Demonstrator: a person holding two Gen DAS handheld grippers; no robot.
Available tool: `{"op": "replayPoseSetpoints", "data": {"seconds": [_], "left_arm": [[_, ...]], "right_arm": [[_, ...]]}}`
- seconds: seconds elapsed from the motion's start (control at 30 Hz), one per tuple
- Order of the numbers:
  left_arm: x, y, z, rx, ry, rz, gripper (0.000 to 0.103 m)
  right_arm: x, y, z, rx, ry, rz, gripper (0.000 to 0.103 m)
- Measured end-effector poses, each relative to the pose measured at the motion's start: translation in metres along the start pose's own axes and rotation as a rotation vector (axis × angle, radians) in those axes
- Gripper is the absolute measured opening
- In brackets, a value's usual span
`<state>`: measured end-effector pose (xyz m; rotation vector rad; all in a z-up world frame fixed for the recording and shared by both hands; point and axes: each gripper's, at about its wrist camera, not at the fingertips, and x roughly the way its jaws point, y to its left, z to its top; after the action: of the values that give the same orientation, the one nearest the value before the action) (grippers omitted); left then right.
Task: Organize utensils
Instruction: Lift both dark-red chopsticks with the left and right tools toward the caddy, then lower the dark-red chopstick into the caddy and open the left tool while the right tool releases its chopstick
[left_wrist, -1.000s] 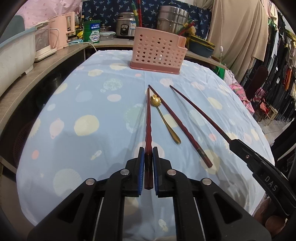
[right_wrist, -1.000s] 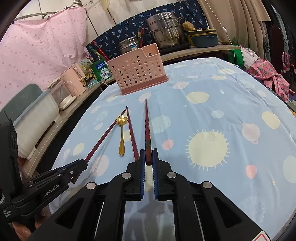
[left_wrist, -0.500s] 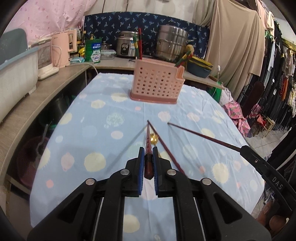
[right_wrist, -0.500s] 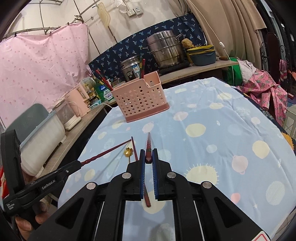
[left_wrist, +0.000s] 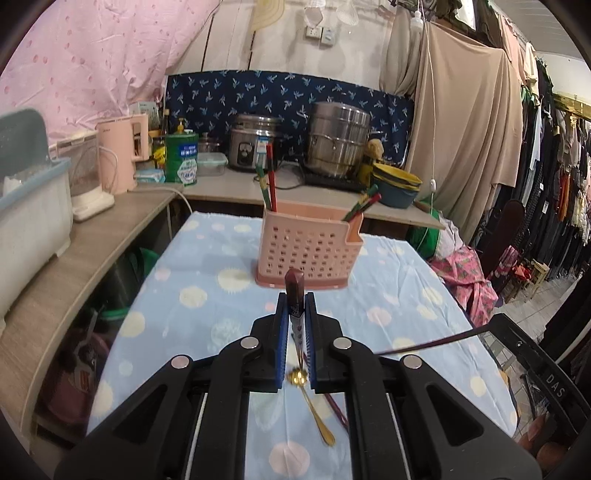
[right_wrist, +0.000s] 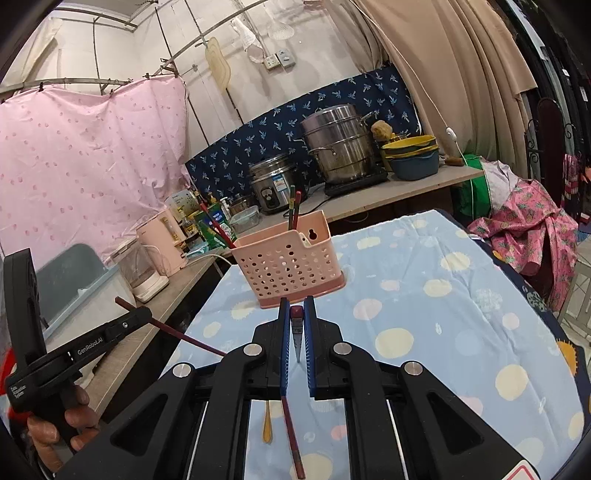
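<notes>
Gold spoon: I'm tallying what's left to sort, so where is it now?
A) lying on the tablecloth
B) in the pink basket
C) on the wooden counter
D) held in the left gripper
A: the gold spoon lies flat on the tablecloth, below the left gripper.

The utensil basket (left_wrist: 308, 251) is standing on the tabletop (left_wrist: 207, 302) straight ahead of both tools, with chopsticks (left_wrist: 270, 182) sticking up inside it. A spoon (left_wrist: 312, 406) and one loose chopstick (right_wrist: 293, 439) are lying on the tabletop beneath the tools. Behind the basket, a steamer pot (left_wrist: 338, 138) and rice cooker (left_wrist: 255, 142) are sitting on the counter (left_wrist: 221, 190).
</notes>
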<state>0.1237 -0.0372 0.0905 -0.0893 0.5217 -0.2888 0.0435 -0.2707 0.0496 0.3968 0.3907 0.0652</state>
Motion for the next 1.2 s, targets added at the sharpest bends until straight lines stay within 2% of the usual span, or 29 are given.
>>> {"op": "replayPoseSetpoints", "data": {"seconds": [0.53, 0.93, 1.2], "left_arm": [[0.023, -0.009, 0.082, 0.028, -0.131, 0.004, 0.007], [0.036, -0.009, 0.165, 0.022, -0.287, 0.001, 0.007], [0.057, -0.008, 0.197, 0.024, -0.359, 0.016, 0.007]], "right_arm": [[0.036, 0.021, 0.077, -0.051, -0.11, 0.036, 0.008], [0.069, 0.04, 0.158, -0.066, -0.266, 0.058, 0.008], [0.101, 0.05, 0.196, -0.064, -0.329, 0.057, 0.008]]}}
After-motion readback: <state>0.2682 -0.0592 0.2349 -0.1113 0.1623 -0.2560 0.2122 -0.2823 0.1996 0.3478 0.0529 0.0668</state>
